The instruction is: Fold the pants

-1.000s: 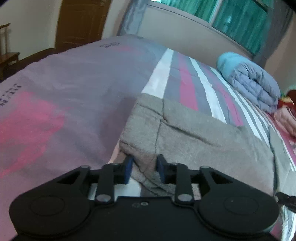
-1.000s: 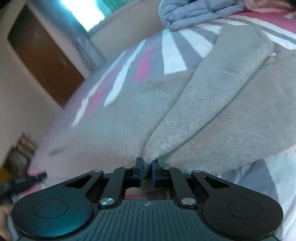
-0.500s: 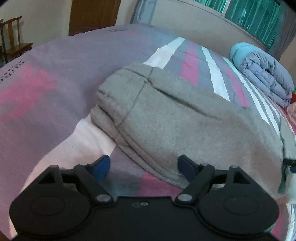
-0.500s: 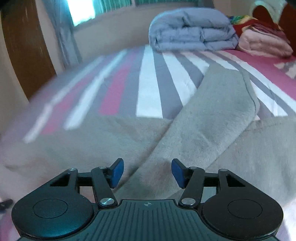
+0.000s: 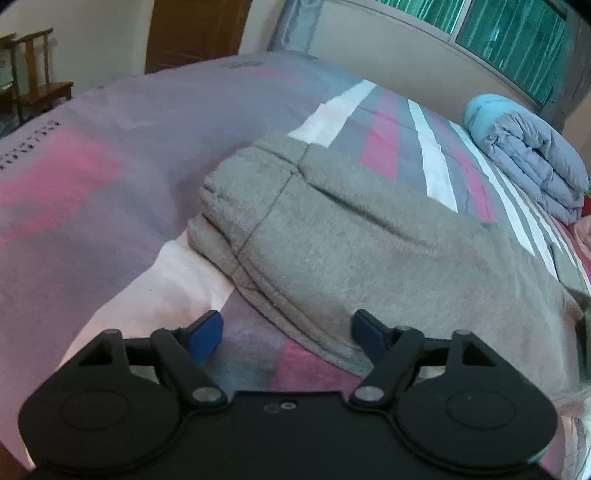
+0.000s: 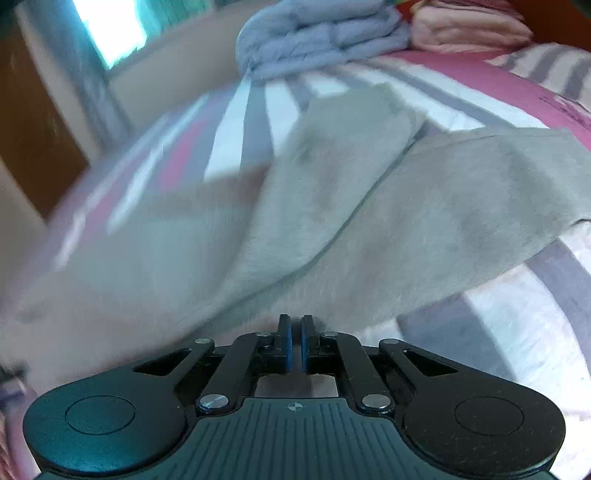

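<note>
Bed (image 5: pixel 92 206): pants (image 5: pixel 369 240) before fingers (image 5: pixel 205 334)

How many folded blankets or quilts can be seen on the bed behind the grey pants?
2: a blue-grey quilt at the far end of the bed, and a folded pink blanket directly beside it. More may lie outside the views.

Bed (image 5: pixel 110 229) under my claws fills most of both views; cover is pink/grey/white stripes, w/ small dark print at far left. Grey pants (image 5: pixel 369 243) lie flat on it, centre to lower right, waistband end toward centre-left. Folded blue-grey quilt (image 5: pixel 528 158) sits at upper right edge. In my right view, pink folded bedding (image 6: pixel 469 26) lies just beside the quilt, top right.
</note>
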Demonstrator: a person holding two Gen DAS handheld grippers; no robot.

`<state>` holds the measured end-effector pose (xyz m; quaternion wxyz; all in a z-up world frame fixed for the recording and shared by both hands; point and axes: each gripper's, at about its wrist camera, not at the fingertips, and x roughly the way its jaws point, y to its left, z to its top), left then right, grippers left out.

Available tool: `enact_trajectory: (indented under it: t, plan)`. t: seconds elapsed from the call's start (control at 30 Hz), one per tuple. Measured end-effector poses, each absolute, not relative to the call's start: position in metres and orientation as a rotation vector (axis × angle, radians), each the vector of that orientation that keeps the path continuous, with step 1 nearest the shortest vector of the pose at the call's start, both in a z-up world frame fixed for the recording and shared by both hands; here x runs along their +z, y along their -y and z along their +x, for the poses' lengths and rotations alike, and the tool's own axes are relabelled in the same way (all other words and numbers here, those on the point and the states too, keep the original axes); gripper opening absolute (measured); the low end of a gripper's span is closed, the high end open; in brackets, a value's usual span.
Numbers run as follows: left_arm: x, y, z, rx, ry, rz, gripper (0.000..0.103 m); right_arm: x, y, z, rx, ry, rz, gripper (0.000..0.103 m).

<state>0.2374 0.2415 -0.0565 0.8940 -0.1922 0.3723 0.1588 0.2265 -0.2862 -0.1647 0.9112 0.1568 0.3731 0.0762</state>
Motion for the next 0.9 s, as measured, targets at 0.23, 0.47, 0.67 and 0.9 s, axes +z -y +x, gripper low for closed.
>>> enact_trajectory:
  t: [0.23,0.47,0.67,0.9]
  plan:
    - [-0.069,-0.241,0.244,0.341,-0.772,-0.417,0.078,-0.123,0.273,0.276,0.164,-0.654,0.184,0.065]
    - [-0.073,-0.244,0.241,0.324,-0.766,-0.415,0.078,-0.146,0.27,0.327,0.165,-0.734,0.048,0.004]
    - [-0.075,-0.243,0.239,0.32,-0.755,-0.405,0.079,-0.167,0.366,0.252,0.088,-0.702,0.386,0.004]
    - [-0.073,-0.244,0.242,0.322,-0.774,-0.401,0.08,-0.162,0.389,0.239,0.104,-0.609,0.391,0.049]
